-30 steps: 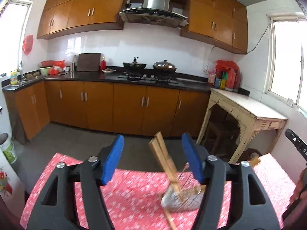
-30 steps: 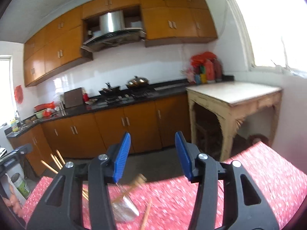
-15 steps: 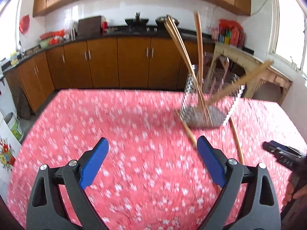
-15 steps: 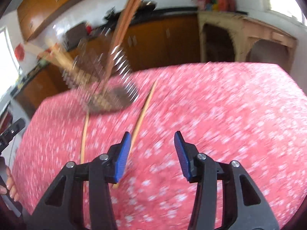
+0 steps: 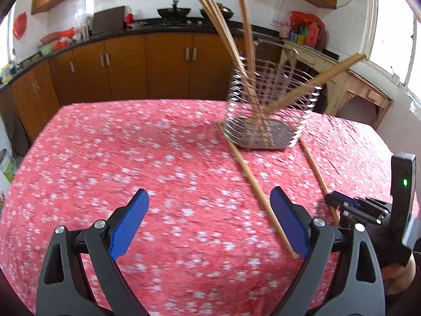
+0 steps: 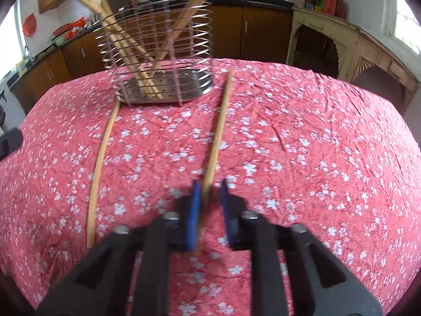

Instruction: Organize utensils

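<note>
Both grippers have dropped from pointing at the cabinets a second ago to looking down on the table (image 6: 329, 137). My right gripper (image 6: 209, 208) went from wide open half a second ago to nearly closed around the near end of one loose chopstick (image 6: 219, 129); jaws are narrow on either side of it, but blur hides whether the pads are actually touching it. That chopstick runs from the near edge toward the wire holder (image 6: 158, 52) at the far edge, tip just beside its base. Second loose chopstick (image 6: 101, 158) lies to its left, untouched. Left gripper (image 5: 210, 223) is released, empty, and low over the cloth; that second stick passes by its right finger. Several chopsticks already stand in the holder. I judge two are left to load, with the first pick underway.
</note>
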`<state>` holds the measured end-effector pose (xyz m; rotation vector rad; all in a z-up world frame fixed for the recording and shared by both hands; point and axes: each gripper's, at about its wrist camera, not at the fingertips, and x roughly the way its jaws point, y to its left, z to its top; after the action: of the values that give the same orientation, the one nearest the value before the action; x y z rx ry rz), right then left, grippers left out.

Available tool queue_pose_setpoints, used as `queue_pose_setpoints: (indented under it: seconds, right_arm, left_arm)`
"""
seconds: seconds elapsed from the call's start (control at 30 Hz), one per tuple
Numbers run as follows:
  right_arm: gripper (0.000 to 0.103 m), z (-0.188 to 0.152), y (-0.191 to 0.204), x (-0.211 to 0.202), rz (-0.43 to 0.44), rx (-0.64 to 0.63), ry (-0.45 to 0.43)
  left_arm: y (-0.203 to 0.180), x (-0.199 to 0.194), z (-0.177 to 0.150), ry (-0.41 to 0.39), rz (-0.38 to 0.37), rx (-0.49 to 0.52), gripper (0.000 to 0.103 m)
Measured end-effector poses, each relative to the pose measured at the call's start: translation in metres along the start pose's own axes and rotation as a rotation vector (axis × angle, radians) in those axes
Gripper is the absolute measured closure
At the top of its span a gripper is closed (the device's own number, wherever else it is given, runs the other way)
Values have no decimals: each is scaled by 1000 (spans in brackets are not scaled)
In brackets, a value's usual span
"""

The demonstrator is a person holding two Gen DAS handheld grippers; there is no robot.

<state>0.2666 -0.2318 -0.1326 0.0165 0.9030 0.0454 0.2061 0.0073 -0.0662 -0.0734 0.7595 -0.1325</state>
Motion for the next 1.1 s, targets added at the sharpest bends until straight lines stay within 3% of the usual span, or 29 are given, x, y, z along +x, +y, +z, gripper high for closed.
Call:
queue_pose_setpoints:
  seconds: [0.17, 0.23, 0.43, 0.47, 0.5, 0.57, 0.8, 0.93, 1.03, 1.1]
  right_arm:
    - [95, 8, -52, 3, -104, 113, -20]
    - [95, 10, -70, 2, -115, 157, -22]
    - [95, 5, -85, -4, -121, 159, -29]
    - [95, 4, -84, -5, -124, 151, -31]
    - [95, 3, -84, -6, -123, 145, -34]
    - [95, 1, -84, -5, -119, 136, -36]
    - [95, 10, -68, 3, -86, 99, -33]
    - [95, 17, -64, 8, -89, 125, -35]
    - [95, 19, -67, 9, -89, 130, -34]
    - [95, 19, -68, 9, -86, 125, -34]
  left_arm:
    - [-29, 22, -3, 57, -18, 33, 11]
    - [-43, 33, -5, 80, -16, 57, 17]
    - [-70, 67, -10, 157, 21, 95, 57]
    - [-72, 72, -10, 171, 49, 103, 72]
    - [-70, 75, -11, 176, 67, 105, 80]
    - [-62, 76, -9, 168, 106, 113, 88]
    - [17, 81, 10, 167, 238, 27, 89]
    - [44, 85, 20, 166, 271, -4, 90]
    - [51, 87, 21, 158, 261, -4, 90]
    - [54, 86, 19, 151, 208, -16, 89]
